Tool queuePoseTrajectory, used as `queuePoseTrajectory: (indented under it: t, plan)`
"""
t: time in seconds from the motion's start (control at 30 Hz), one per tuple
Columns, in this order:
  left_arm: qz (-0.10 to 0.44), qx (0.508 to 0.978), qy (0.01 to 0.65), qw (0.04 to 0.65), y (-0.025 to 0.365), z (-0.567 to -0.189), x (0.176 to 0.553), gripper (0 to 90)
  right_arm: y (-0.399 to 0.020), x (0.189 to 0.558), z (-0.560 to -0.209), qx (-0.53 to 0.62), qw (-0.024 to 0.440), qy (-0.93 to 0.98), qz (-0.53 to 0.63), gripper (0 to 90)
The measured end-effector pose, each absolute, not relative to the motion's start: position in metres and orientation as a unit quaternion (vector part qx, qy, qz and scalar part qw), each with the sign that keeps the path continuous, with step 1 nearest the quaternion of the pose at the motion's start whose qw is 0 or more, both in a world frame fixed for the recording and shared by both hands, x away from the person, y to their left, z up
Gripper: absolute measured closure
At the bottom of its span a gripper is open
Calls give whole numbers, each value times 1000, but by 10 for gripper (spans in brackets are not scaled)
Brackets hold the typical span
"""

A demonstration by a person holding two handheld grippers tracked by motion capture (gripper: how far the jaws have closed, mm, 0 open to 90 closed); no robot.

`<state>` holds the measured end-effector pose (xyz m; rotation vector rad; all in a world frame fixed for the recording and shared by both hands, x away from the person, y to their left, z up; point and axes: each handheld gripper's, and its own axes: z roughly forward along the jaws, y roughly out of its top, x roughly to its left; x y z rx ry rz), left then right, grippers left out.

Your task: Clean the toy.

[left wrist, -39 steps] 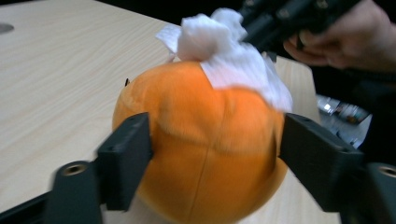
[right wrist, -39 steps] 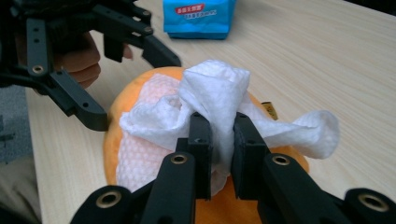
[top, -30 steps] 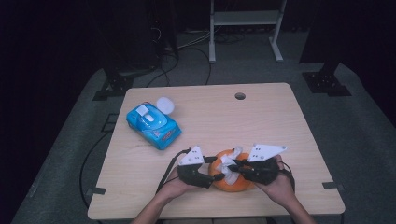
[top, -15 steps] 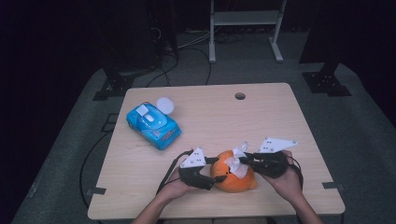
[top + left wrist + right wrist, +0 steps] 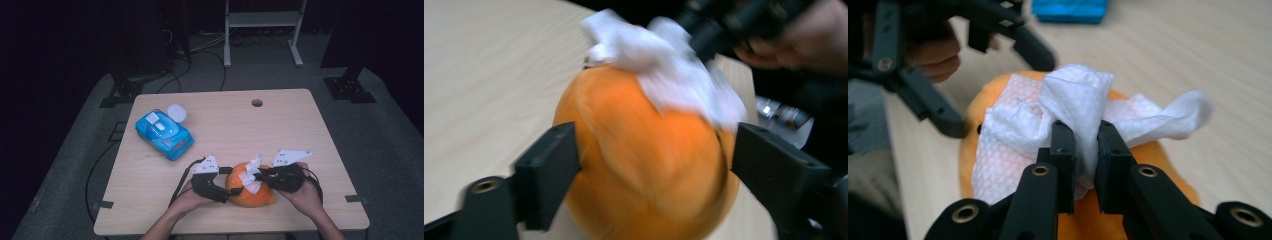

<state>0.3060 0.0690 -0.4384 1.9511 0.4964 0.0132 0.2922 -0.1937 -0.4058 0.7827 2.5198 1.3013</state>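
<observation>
A round orange soft toy [image 5: 256, 198] sits near the table's front edge. My left gripper [image 5: 231, 191] clamps it from the left, with its jaws pressed on both sides of the toy [image 5: 644, 165]. A crumpled white wipe [image 5: 250, 177] lies on top of the toy. My right gripper [image 5: 257, 176] comes in from the right and is shut on that wipe [image 5: 1075, 100], a fold pinched between its jaws [image 5: 1087, 137]. The wipe [image 5: 671, 75] drapes over the toy's upper side, and orange surface [image 5: 1170, 172] shows beneath it.
A blue pack of wipes [image 5: 164, 133] with a white flap lies at the table's left, a small white round thing [image 5: 176, 112] touching it behind. The wooden table [image 5: 280, 130] has a cable hole [image 5: 257, 103] at the back. Cables trail from both grippers.
My right gripper has slid the wipe a little right and back across the top of the orange toy. The left gripper has held the toy in place.
</observation>
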Motion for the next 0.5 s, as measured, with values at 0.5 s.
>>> queuePoseTrajectory:
  t: [0.5]
  plan:
    - [53,843,132,519,67,-438,295,351,-178,283,-394,238,126,852,450,799]
